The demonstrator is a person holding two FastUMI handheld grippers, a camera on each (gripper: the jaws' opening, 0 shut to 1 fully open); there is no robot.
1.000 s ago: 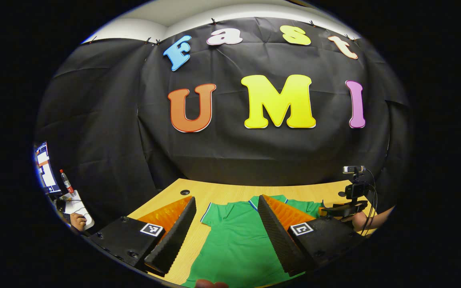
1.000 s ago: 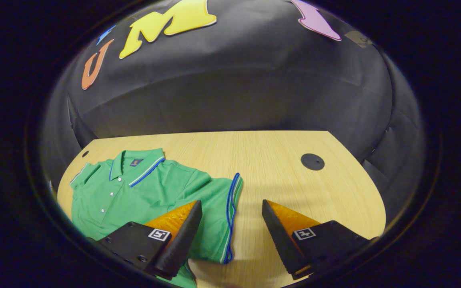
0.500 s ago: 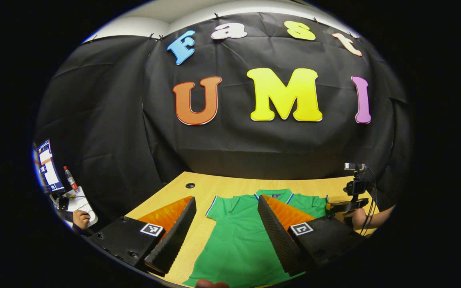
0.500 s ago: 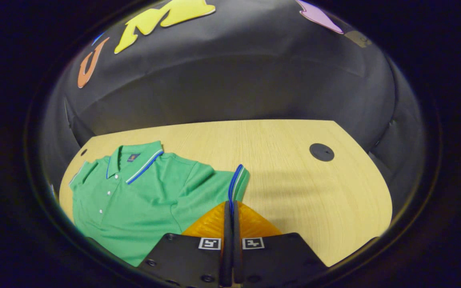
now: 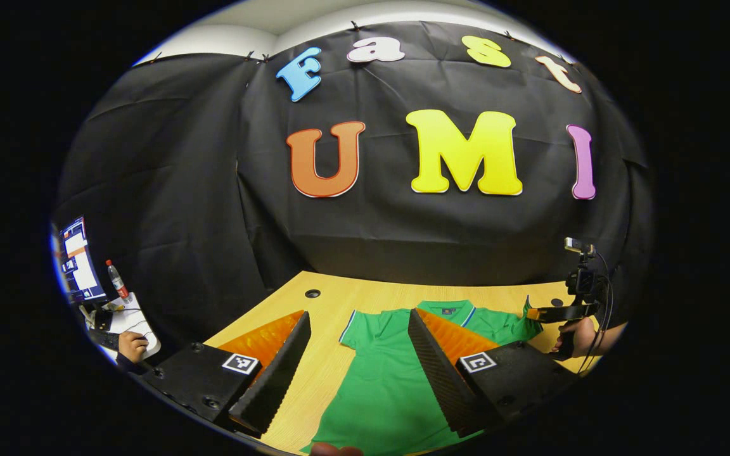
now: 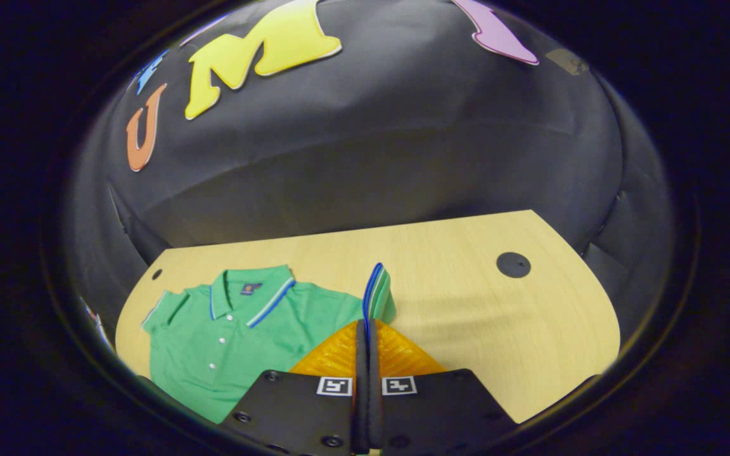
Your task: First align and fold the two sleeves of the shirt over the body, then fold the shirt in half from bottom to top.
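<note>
A green polo shirt (image 5: 390, 386) with blue-and-white trim lies face up on the wooden table (image 5: 327, 304), collar toward the wall. My left gripper (image 5: 358, 315) hovers open over the shirt's near half, with one finger above bare wood and the other above the cloth. In the right gripper view, my right gripper (image 6: 363, 324) is shut on the cuff of the shirt's sleeve (image 6: 376, 292), which stands up off the table. The shirt's body (image 6: 232, 342) lies to its left. The left gripper view shows the right gripper (image 5: 558, 313) holding the raised sleeve (image 5: 530, 320).
A hand (image 5: 583, 335) grips the right gripper's handle, with cables hanging from it. A round cable hole (image 5: 312, 294) and a black cap (image 6: 513, 264) sit in the tabletop near the wall. Off the table's left are a monitor (image 5: 80, 259), a bottle (image 5: 116, 280) and another person's hand (image 5: 130, 345).
My right gripper went from open beside the sleeve cuff to shut on it, then lifted the cuff off the table. My left gripper stayed open and drifted slightly.
</note>
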